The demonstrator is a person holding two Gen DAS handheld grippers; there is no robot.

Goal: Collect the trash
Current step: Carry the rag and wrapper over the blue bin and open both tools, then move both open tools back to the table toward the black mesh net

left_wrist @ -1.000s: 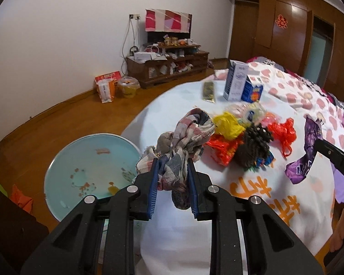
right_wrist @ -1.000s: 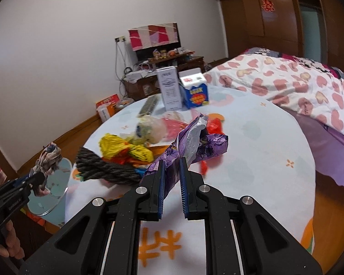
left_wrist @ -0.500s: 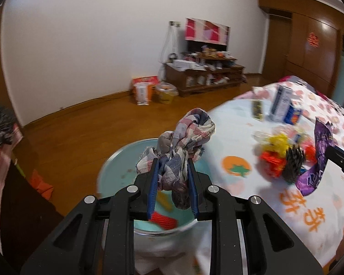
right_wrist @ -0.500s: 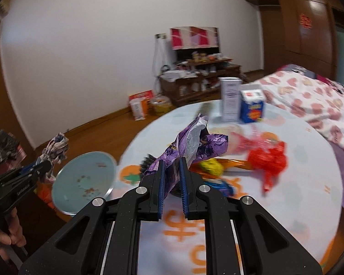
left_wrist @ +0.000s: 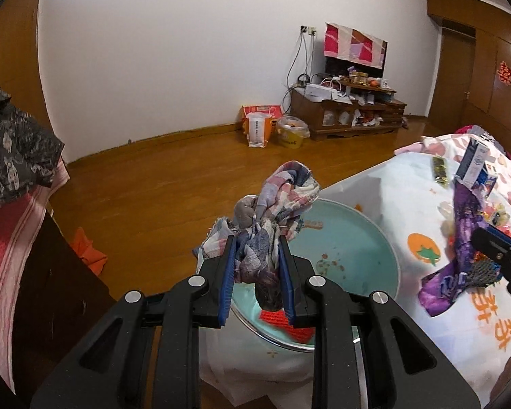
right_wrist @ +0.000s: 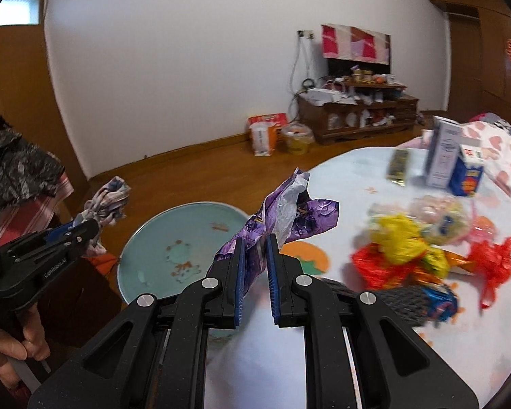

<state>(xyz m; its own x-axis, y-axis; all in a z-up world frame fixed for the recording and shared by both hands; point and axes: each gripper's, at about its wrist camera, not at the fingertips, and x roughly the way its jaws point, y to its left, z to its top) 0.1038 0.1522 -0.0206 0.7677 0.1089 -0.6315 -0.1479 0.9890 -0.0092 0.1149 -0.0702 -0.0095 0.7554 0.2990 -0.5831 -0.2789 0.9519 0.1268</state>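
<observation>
Checked rag [left_wrist: 276, 204] pinched in left gripper [left_wrist: 257, 266] now hangs over teal basin [left_wrist: 374, 248], w/ right gripper [right_wrist: 254, 269] clamping purple wrapper [right_wrist: 289, 211] swung in from table [right_wrist: 357, 358] pile, so both pcs look ready to drop.

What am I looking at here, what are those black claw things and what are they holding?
They are two hand-held grippers, no robot; each carries a camera looking along its fingers. The left gripper is shut on a checked cloth above a pale blue basin. The right gripper is shut on a purple wrapper. The right camera also shows the person's hand holding the left tool. On the table lie cartons and colourful plastic trash.
</observation>
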